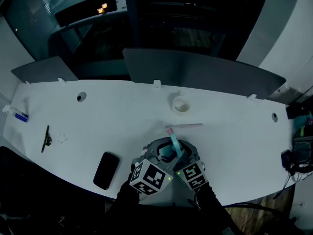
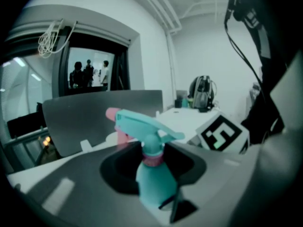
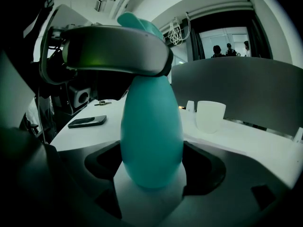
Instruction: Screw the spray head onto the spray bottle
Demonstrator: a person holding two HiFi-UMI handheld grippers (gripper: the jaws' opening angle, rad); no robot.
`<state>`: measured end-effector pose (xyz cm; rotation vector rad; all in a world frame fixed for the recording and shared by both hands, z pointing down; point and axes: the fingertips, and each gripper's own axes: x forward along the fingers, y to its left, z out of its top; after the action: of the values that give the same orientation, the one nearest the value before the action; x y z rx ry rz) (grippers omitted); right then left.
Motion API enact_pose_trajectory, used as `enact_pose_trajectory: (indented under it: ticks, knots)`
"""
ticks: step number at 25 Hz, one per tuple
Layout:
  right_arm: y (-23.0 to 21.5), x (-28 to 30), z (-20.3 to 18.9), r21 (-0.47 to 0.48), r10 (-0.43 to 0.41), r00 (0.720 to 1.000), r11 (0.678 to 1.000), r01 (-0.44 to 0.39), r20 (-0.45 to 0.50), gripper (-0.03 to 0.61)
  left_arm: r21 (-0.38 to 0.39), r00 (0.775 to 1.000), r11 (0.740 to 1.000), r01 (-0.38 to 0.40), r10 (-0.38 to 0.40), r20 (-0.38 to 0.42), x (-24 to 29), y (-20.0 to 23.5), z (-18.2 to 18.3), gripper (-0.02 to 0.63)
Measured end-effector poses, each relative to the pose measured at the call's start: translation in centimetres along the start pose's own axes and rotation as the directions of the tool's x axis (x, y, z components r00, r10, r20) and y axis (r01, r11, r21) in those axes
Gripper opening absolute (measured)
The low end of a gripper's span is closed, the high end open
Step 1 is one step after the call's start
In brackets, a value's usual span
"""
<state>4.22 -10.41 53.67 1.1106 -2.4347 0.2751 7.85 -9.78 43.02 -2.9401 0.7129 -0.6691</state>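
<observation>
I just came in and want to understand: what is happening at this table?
A person works at the white table with a tool in each hand. The right tool holds the teal spray bottle by its body. The left tool grips the spray head, with its pink collar, at the bottle's neck. Whether it is screwed tight cannot be seen.

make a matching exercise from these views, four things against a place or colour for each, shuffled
1 spray bottle
2 smartphone
3 white cup
4 spray head

a flat at the table's near edge
b teal, pink nozzle
c between the jaws of the right gripper
d upright near the table's far edge

Pairs: 1-c, 2-a, 3-d, 4-b
</observation>
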Motion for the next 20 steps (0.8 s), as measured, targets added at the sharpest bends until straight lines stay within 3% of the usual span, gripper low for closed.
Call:
enact_pose_trajectory:
  ticks: [7, 10, 14, 15, 17, 20]
  knots:
    - [0.7, 0.0, -0.2, -0.038, 0.062, 0.998, 0.997, -0.063, -0.006, 0.399, 0.004, 0.983, 0.989, 0.15, -0.148, -0.106, -0.1, -0.6, -0.5, 0.15]
    - [1.4, -0.1, -0.4, -0.098, 0.17, 0.985, 0.98, -0.171, -0.015, 0.399, 0.015, 0.97, 0.975, 0.224, -0.221, -0.102, -0.5, -1.0, -0.7, 0.15]
    - [2.3, -0.3, -0.6, -0.184, 0.342, 0.939, 0.921, -0.344, -0.045, 0.399, 0.003, 0.968, 0.97, 0.241, -0.24, -0.072, -1.0, -1.3, -0.8, 0.15]
    - [2.2, -0.3, -0.5, -0.177, 0.341, 0.939, 0.922, -0.344, -0.048, 0.4, -0.005, 0.972, 0.974, 0.226, -0.225, -0.067, -1.0, -1.2, -0.7, 0.15]
    - [1.7, -0.9, -0.4, -0.129, 0.267, 0.963, 0.955, -0.269, -0.032, 0.4, -0.029, 0.982, 0.984, 0.178, -0.179, -0.057, -0.9, -1.0, -0.6, 0.15]
    - [0.5, -2.8, 0.2, 0.022, 0.04, 0.997, 0.999, -0.041, 0.064, 0.4, -0.081, 0.997, 0.995, 0.065, -0.068, -0.04, -0.7, -0.6, -0.5, 0.15]
